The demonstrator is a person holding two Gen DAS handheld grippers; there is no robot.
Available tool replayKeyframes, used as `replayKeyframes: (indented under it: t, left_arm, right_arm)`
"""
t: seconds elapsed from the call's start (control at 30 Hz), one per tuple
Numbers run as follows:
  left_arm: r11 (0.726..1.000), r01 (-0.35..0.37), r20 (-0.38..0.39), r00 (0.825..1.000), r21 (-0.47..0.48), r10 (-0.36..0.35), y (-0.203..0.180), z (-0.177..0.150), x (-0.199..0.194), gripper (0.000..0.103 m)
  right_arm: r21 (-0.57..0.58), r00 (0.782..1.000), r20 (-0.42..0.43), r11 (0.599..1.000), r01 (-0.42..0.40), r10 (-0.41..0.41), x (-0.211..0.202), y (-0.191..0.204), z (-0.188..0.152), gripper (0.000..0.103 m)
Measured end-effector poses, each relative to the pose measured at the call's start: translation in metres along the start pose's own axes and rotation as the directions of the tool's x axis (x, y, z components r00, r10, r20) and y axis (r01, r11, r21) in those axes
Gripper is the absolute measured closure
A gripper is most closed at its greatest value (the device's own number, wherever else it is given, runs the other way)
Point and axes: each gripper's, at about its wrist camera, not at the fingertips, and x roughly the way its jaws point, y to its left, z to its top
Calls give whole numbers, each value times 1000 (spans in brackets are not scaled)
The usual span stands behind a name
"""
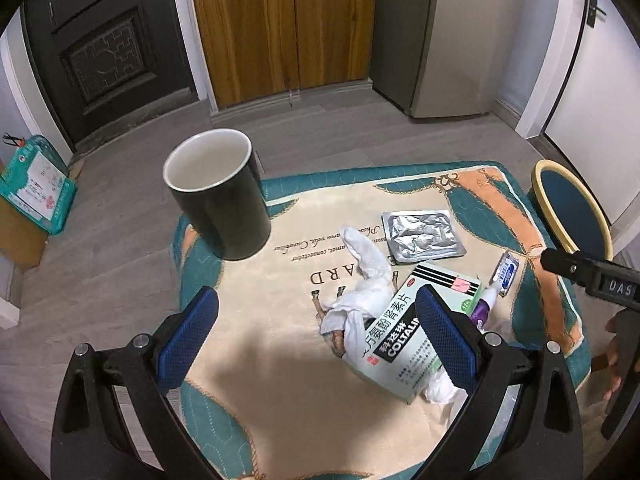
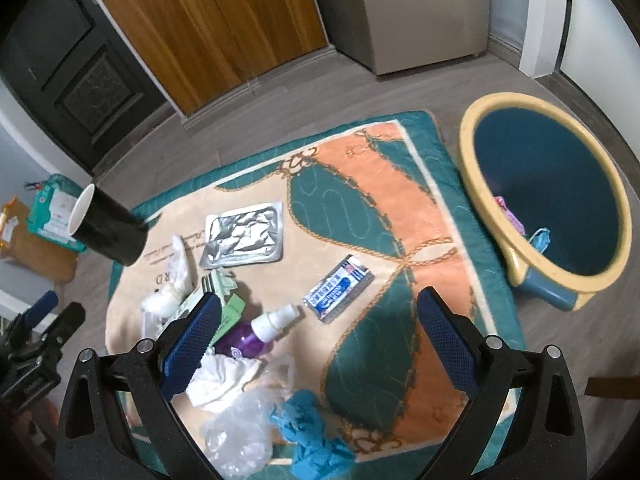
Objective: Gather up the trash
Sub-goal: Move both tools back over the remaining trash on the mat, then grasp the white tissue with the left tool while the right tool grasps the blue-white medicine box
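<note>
Trash lies on a patterned mat (image 1: 280,400) (image 2: 360,200). There is a silver blister pack (image 1: 423,238) (image 2: 243,235), a white tissue (image 1: 366,280), a COLTALIN medicine box (image 1: 400,332), a blue-white sachet (image 1: 505,273) (image 2: 339,289), a purple spray bottle (image 2: 256,330), crumpled tissue (image 2: 222,378), clear plastic (image 2: 240,432) and a blue glove (image 2: 312,436). A blue bin with a yellow rim (image 2: 548,204) (image 1: 568,208) stands right of the mat and holds some trash. My left gripper (image 1: 316,332) is open and empty above the box and tissue. My right gripper (image 2: 318,334) is open and empty above the mat.
A black cup with a white inside (image 1: 218,200) (image 2: 106,228) stands at the mat's far left. Wooden doors (image 1: 280,28), a dark door (image 1: 100,40) and a grey cabinet (image 1: 440,36) line the far wall. A tissue pack on a cardboard box (image 1: 36,184) sits on the floor at left.
</note>
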Motion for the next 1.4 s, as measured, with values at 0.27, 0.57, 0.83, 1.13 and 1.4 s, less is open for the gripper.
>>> replayKeyframes:
  t: [0.27, 0.57, 0.83, 1.13, 1.4]
  left_arm:
    - [998, 65, -101, 993, 17, -63, -4, 1, 47, 15]
    - [992, 111, -171, 980, 55, -101, -24, 1, 74, 35]
    - [989, 120, -217, 971, 88, -99, -32, -3, 87, 45]
    - [989, 135, -248, 962, 66, -115, -27, -5, 92, 66]
    - [986, 106, -188, 979, 130, -81, -38, 1, 80, 70]
  right_arm:
    - [9, 1000, -19, 1000, 23, -23, 21, -2, 9, 6]
    - [50, 994, -72, 996, 80, -76, 50, -21, 14, 8]
    - [-18, 981, -167, 996, 93, -94, 82, -3, 4, 36]
    - [-93, 977, -146, 985, 143, -156, 80, 0, 4, 70]
    - [-85, 986, -96, 988, 127, -135, 65, -6, 12, 71]
